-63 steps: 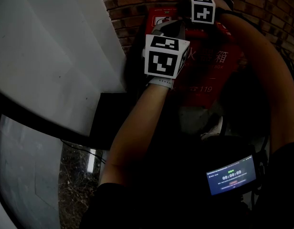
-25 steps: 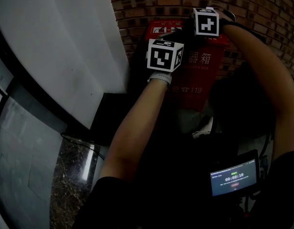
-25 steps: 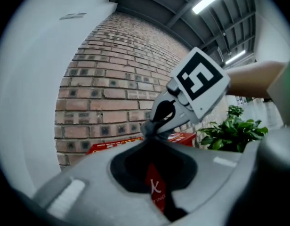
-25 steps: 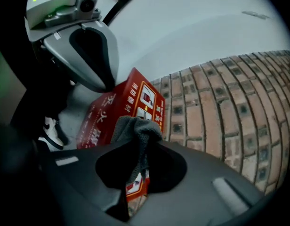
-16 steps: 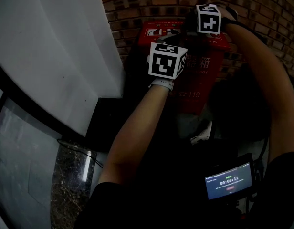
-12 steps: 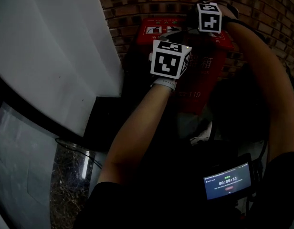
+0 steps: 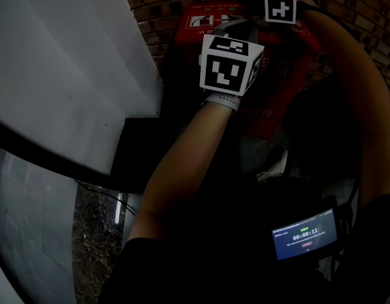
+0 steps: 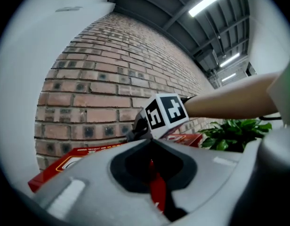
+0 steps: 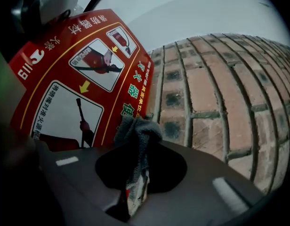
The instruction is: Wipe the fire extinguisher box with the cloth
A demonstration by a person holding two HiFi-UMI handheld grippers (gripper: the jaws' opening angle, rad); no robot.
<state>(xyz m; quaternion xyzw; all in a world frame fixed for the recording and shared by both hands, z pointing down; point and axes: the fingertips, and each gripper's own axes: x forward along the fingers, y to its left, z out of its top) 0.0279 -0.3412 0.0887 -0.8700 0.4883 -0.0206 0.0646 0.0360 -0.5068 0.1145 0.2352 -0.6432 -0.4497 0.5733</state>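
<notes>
Cloth (image 9: 137, 132): grey, was clamped in the right gripper (image 9: 135, 173).
Left gripper (image 8: 152, 164): jaws were together, held nothing.
Fire extinguisher box (image 9: 55, 88): red, stood against brick wall (image 9: 206, 93).

Two grippers: the left hand-held gripper (image 8: 154, 175) and the right hand-held gripper (image 9: 134, 187). One red fire extinguisher box (image 7: 287, 81), one grey cloth (image 9: 135, 128), one leafy plant (image 8: 234, 133), one small lit screen (image 7: 306, 234).

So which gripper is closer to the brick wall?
Right. The right gripper, pinching the cloth, is at the fire extinguisher box beside the brick wall; the left gripper sits behind it, farther back.
</notes>
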